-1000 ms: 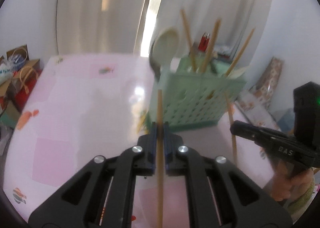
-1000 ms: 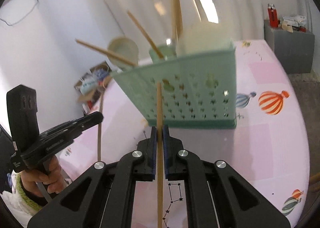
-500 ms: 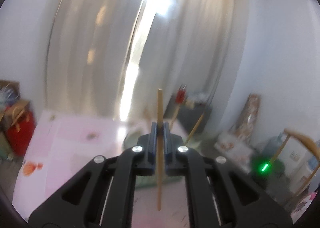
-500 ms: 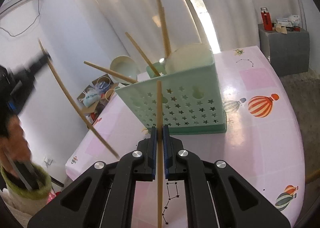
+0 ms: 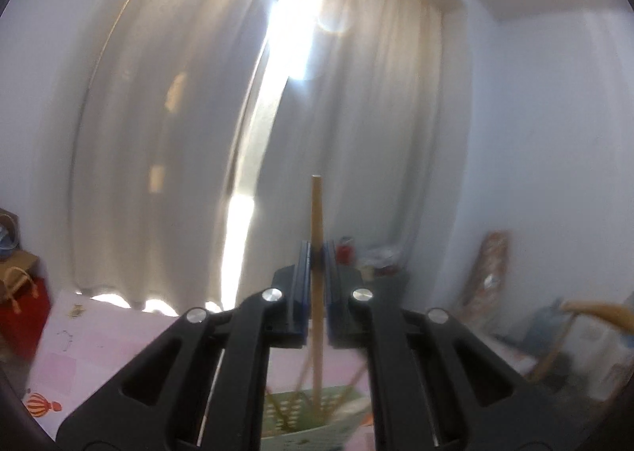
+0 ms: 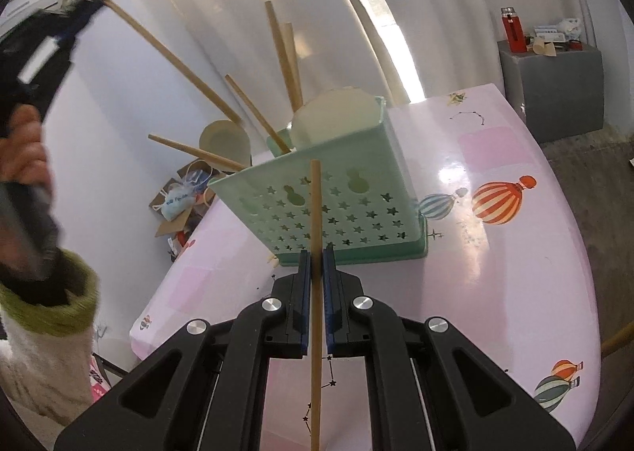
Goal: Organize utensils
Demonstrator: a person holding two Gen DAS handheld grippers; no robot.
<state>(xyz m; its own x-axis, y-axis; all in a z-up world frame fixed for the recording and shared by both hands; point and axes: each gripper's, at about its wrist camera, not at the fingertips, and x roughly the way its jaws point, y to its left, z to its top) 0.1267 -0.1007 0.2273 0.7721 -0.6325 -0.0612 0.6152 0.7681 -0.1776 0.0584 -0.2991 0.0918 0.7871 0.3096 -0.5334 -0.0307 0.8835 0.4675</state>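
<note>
My left gripper [image 5: 316, 253] is shut on a wooden chopstick [image 5: 316, 213] and is raised high, tilted up toward the curtains. The chopstick's lower end reaches down over the green utensil basket [image 5: 301, 417]. In the right wrist view the left gripper [image 6: 85, 1] is up at the far left, its chopstick [image 6: 170, 59] slanting down toward the basket [image 6: 337, 197]. My right gripper [image 6: 316, 265] is shut on a second chopstick [image 6: 316, 221], just in front of the basket. Several chopsticks and pale spoons [image 6: 337, 118] stand in the basket.
The basket stands on a pink table [image 6: 515, 253] printed with balloons. A grey cabinet [image 6: 554, 86] with a red bottle is behind it. Bags and boxes [image 6: 182, 201] lie on the floor at the left. A wooden chair back [image 5: 594, 312] is at the right.
My left gripper rose from table level to high above the basket, its chopstick now angled down toward it. My right gripper kept its chopstick and drew back slightly from the basket.
</note>
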